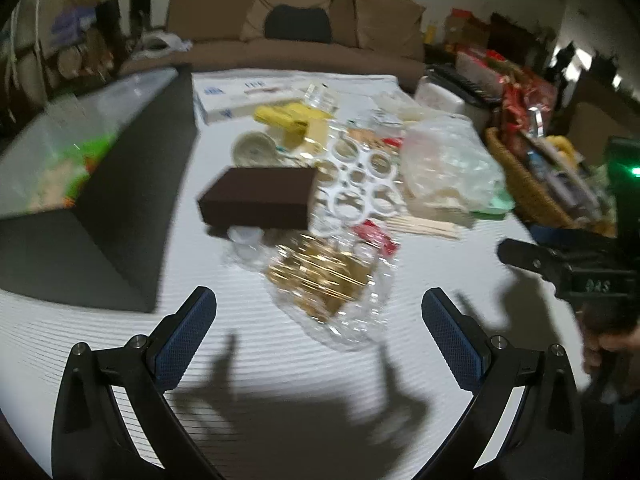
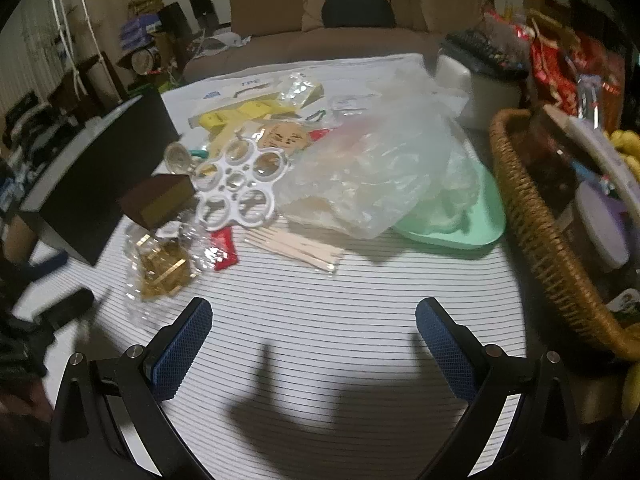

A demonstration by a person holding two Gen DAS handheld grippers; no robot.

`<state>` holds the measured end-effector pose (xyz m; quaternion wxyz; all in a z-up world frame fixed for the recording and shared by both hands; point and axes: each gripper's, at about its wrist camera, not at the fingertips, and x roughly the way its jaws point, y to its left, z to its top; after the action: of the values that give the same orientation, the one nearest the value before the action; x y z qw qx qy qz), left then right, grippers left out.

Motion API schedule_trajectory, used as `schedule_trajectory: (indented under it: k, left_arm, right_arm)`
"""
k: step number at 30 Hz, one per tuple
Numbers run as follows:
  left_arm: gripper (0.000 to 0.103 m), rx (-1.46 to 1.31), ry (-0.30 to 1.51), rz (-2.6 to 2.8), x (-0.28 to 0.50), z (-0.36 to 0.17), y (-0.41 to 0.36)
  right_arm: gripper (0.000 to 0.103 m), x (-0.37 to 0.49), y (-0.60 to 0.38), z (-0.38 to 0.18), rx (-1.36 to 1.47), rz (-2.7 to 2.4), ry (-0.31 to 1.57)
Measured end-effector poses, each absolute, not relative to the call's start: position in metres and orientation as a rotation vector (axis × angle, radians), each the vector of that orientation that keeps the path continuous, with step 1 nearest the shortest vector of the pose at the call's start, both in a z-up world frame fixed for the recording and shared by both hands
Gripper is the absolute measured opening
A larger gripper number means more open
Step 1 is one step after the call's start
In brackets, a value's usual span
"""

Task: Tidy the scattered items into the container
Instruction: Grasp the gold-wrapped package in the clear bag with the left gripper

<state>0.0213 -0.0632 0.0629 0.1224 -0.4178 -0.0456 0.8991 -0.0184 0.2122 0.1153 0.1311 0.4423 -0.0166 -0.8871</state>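
Two claws, left (image 1: 319, 312) and right (image 2: 314, 322), both spread wide and empty (one brown box (image 1: 258, 196), one dark container (image 1: 120, 208) nearby).

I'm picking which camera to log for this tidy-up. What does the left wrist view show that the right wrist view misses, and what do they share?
Only the left wrist view looks into the dark container, with green and pale items already inside.

Only the right wrist view shows the mint green tray clearly, under the crumpled plastic bag, and more of the wicker basket.

Both show the brown box, the white ring holder, the clear packet of gold pieces, the wooden sticks, the striped cloth, and an open claw: left claw, right claw.
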Motion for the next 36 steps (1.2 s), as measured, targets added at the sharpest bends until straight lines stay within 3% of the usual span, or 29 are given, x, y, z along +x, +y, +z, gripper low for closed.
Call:
schedule_trajectory:
  k: [12,19,21,23,28,30,33,34,36]
  left_arm:
    - [0.100,-1.359,-0.129,2.582,-0.025,0.015,-0.042]
    - [0.101,-1.366,0.045,2.648,-0.035,-0.003,-0.020]
    - [0.090,-1.357,0.040,2.656,-0.036,-0.002,-0.019]
    - [0.069,-1.351,0.023,2.665,-0.037,0.001,-0.021]
    - [0.055,-1.339,-0.088,2.624,-0.034,0.008,-0.029]
    - [0.044,-1.327,-0.129,2.604,-0.030,0.014,-0.032]
    - [0.040,-1.329,-0.161,2.584,-0.022,0.025,-0.037]
    - [0.032,-1.329,-0.182,2.573,-0.018,0.029,-0.039]
    - [0.032,-1.333,-0.220,2.563,-0.006,0.038,-0.045]
  right_arm:
    - [0.103,-0.027,0.211,0.121,1.269,-2.512,-0.151]
    - [0.103,-0.028,0.211,0.118,1.279,-2.479,-0.164]
    - [0.103,-0.028,0.211,0.118,1.284,-2.472,-0.162]
    - [0.103,-0.028,0.210,0.116,1.289,-2.464,-0.168]
    - [0.103,-0.029,0.209,0.117,1.292,-2.452,-0.182]
    - [0.103,-0.029,0.209,0.118,1.291,-2.445,-0.191]
    - [0.103,-0.031,0.210,0.120,1.280,-2.434,-0.211]
    - [0.103,-0.032,0.210,0.121,1.276,-2.430,-0.218]
    - [0.103,-0.031,0.212,0.123,1.266,-2.424,-0.228]
